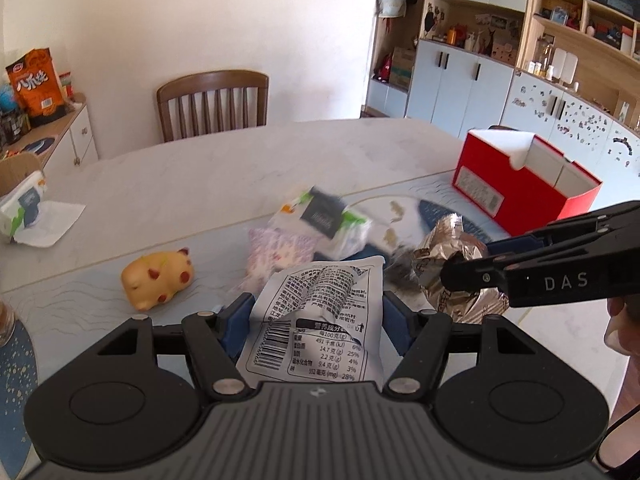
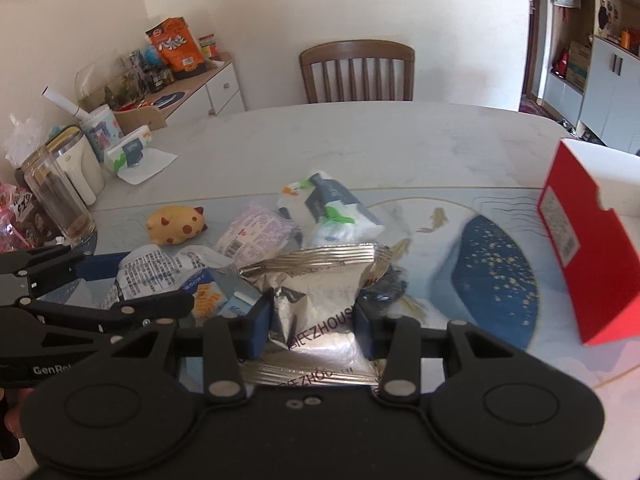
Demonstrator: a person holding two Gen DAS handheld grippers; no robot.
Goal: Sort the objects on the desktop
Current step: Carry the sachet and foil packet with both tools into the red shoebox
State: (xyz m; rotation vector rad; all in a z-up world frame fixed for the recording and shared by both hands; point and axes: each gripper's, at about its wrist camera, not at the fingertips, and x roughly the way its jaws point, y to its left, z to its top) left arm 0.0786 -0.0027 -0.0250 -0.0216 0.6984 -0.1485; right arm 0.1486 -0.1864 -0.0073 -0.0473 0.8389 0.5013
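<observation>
My left gripper (image 1: 318, 312) is shut on a white snack packet (image 1: 320, 320) with black print, held above the table; the same white packet (image 2: 160, 272) shows at the lower left of the right wrist view. My right gripper (image 2: 314, 320) is shut on a crinkled silver foil bag (image 2: 316, 300), also lifted; that foil bag (image 1: 456, 268) sits at the right of the left wrist view. On the table lie a yellow pig toy (image 1: 158, 280), a pink-patterned packet (image 1: 280, 254) and a tissue pack (image 1: 324, 220). A red box (image 1: 520, 184) stands open at the right.
A wooden chair (image 1: 212, 104) stands behind the table. A glass jar (image 2: 60, 204), a cream canister (image 2: 86, 168) and a second tissue pack (image 2: 128, 152) crowd the table's left end. A sideboard (image 2: 192, 84) carries an orange snack bag. A person's hand (image 1: 624, 320) shows at the right edge.
</observation>
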